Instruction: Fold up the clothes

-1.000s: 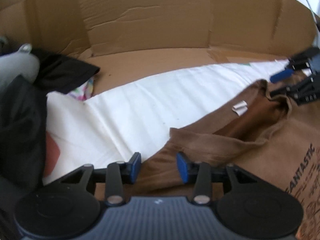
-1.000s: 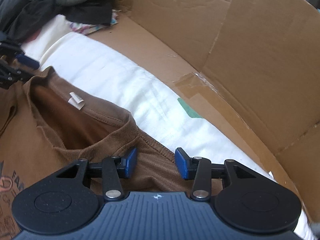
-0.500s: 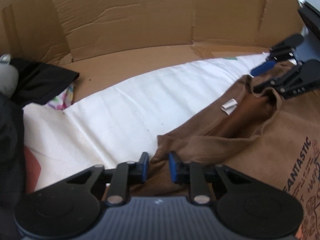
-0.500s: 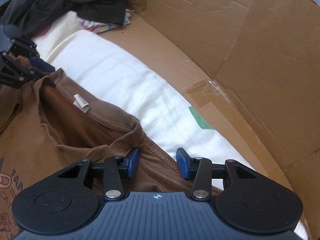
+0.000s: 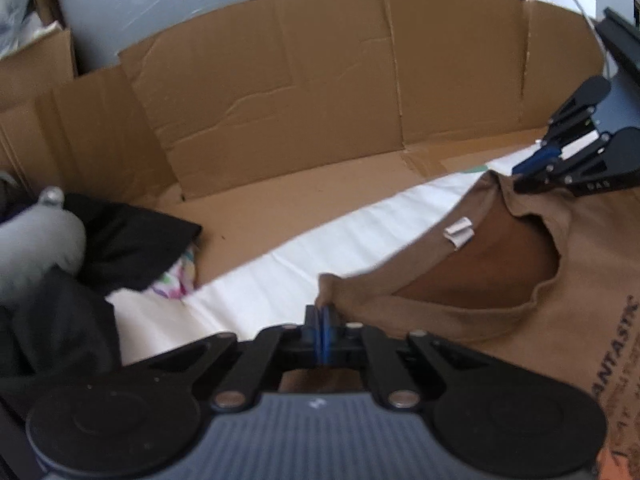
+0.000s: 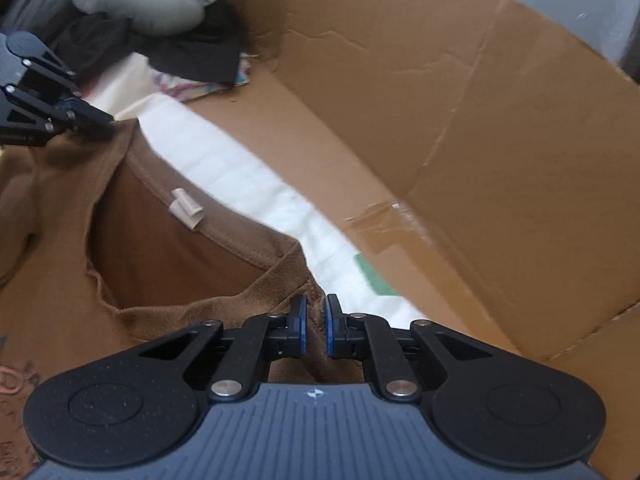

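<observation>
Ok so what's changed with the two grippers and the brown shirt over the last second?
Both grippers closed. The left gripper, open a second ago, is now shut on the brown shirt at its shoulder edge. The right gripper has pinched the other shoulder. The collar is stretched out between them and lifted slightly. The white sheet, cardboard wall and dark clothes pile stayed put.

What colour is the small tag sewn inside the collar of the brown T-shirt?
The small sewn-in tag on the brown T-shirt is off-white; the right wrist view shows it best.
</observation>
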Demonstrator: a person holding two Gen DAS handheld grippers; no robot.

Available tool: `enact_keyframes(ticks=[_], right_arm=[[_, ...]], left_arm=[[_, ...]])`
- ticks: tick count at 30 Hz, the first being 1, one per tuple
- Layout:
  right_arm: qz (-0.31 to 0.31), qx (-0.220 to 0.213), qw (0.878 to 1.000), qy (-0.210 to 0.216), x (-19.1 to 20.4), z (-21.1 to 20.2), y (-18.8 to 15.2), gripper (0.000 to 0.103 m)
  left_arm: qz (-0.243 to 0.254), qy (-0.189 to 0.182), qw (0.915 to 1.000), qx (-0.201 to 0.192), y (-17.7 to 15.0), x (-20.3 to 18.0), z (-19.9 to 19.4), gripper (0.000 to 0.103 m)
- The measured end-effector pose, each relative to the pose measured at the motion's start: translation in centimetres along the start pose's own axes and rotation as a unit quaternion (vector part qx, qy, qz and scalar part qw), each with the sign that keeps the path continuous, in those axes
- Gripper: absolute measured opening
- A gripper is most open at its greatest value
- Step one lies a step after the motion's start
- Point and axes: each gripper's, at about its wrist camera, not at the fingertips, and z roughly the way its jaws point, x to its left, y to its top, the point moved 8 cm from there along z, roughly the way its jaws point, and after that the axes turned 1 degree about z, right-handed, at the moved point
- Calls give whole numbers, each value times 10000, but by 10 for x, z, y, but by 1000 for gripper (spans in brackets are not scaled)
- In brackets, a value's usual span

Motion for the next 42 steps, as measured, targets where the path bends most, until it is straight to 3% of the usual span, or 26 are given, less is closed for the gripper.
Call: enact_keyframes(ticks=[4,11,14,19,24,28,33,42], right_arm=[[258,107,9993,-253,-3,10,0,10],[630,-313,9974,-162,-12,-16,10,15],[856,-412,9954,-105,-16,-30,7,15],[785,-163,9960,395,7,-36,-9,16],[403,-63,9964,749,37,-37,-19,32],[356,-25,9948,954,56,-37,-23,34],[106,261,9954,913,76,-20,-29,36],[344,89,9968,721,75,-1,-8,38]], left_arm=[[43,114,9990,422,-6,-8,22,6],[-601,108,9981,57,-3,20,-6,8],[-693,-241,9973,-28,-4,16,-18,8],[-518,-989,9937,13,-7,-24,-27,8],[-367,-1307,9907,114,-11,-67,-26,8],[-250,-1540,9875,203,-15,-101,-25,8],[-351,-1251,9909,347,-24,-116,-11,9],[-842,-532,9947,271,-8,-103,13,8]])
